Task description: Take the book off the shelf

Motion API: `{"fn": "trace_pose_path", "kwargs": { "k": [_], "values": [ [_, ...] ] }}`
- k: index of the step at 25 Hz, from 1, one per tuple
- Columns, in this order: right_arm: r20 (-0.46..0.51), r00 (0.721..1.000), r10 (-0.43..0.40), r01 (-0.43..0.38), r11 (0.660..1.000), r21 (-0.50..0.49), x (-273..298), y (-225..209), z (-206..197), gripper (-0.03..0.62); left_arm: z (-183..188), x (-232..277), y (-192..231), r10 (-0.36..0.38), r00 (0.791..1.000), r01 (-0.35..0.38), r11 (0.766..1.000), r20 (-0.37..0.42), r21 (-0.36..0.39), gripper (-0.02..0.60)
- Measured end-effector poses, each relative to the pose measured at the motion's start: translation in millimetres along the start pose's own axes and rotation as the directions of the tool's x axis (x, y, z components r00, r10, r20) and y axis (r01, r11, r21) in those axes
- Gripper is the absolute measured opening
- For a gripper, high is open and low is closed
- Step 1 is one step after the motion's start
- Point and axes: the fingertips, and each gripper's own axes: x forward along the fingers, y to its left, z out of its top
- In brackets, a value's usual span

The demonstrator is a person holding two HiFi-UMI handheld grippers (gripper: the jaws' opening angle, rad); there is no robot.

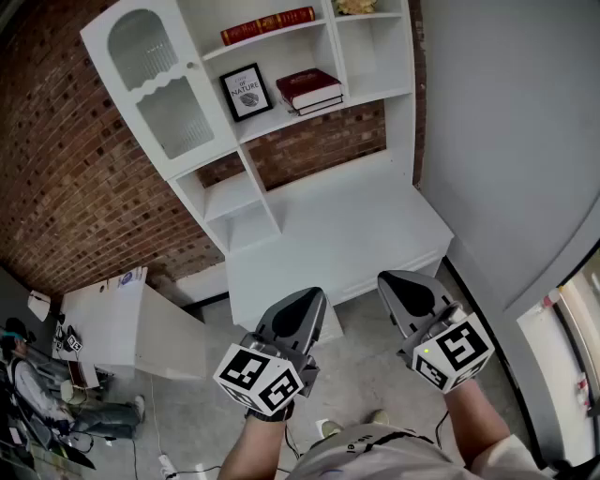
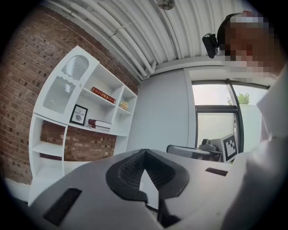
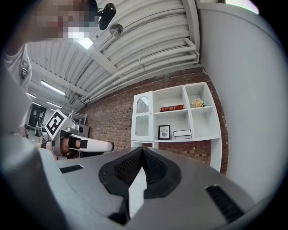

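Head view has both grippers low, near the person's waist and well apart from the shelf [image 1: 377,87]. The left gripper [image 1: 309,298] and right gripper [image 1: 392,281] both have their jaws pressed together with nothing between them, and each gripper view shows the same.

The likeliest target, a dark red book [image 1: 307,84], lies flat on top of a small stack [image 1: 321,105] on the middle shelf, just beside a frame [image 1: 246,92]. A red row [image 1: 268,25] of books sits 1 shelf higher.

Risks, as I judge them:
- The task says only "the book", so with 2 groups of books the wrong 1 could be taken
- Shut jaws would only shove the book deeper if they arrive at the spine unopened
- The book lies flat on others, so a low or deep pinch could catch 2 at once, or drag the lower ones to the edge and off
- The frame leans close by, and a gripper swinging in from that side could tip it
- The desk [image 1: 337,234] stands between the person and the shelf, so the reach is long and the grip may land shallow, letting a heavy book droop and slip
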Motion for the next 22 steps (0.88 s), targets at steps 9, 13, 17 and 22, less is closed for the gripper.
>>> {"fn": "trace_pose_path", "kwargs": {
  "k": [9, 13, 17, 22],
  "values": [
    [-0.005, 1.0, 0.001, -0.002, 1.0, -0.016, -15, -9, 0, 0.017, -3, 10, -18, -0.012, 1.0, 0.012, 1.0, -0.008, 0.006, 0.011],
    [0.016, 1.0, 0.011, -0.011, 1.0, 0.012, -22, -16, 6, 0.017, -2, 18, -25, -0.018, 1.0, 0.018, 1.0, -0.015, 0.001, 0.011],
    [0.07, 0.998, 0.009, -0.014, 0.997, 0.078, -30, -34, 18, 0.018, 6, 21, -21, 0.013, 1.0, -0.013, 1.0, -0.008, -0.009, 0.011],
    [0.091, 0.996, -0.016, 0.005, 0.992, 0.127, -36, -50, 16, 0.018, 9, 25, -11, 0.048, 0.999, -0.048, 0.999, -0.001, -0.001, 0.011]
  ]
}}
